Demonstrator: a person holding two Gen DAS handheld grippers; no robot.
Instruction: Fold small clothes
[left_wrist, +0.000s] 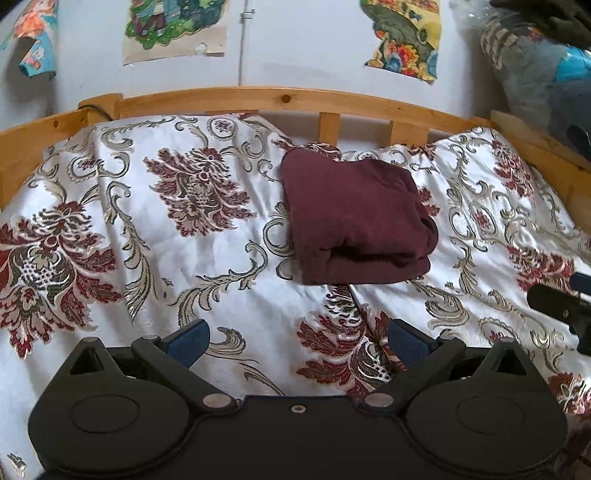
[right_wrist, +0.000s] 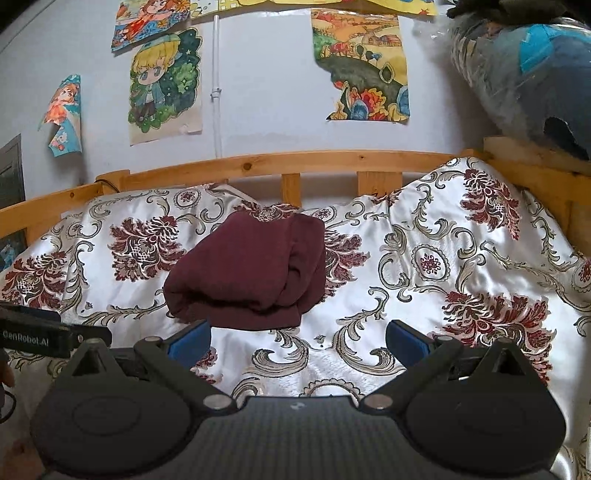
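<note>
A dark maroon garment lies folded into a thick rectangle on the floral bedspread, near the far rail. In the right wrist view the same garment sits just ahead and left of centre. My left gripper is open, blue pads wide apart, hovering over the bedspread short of the garment with nothing between the fingers. My right gripper is open too, its left pad close to the garment's near edge but not touching. The right gripper's body shows at the right edge of the left wrist view.
A white bedspread with red and grey flowers covers the bed. A wooden rail runs along the far side. A plastic-wrapped bundle rests on the right rail. Posters hang on the wall.
</note>
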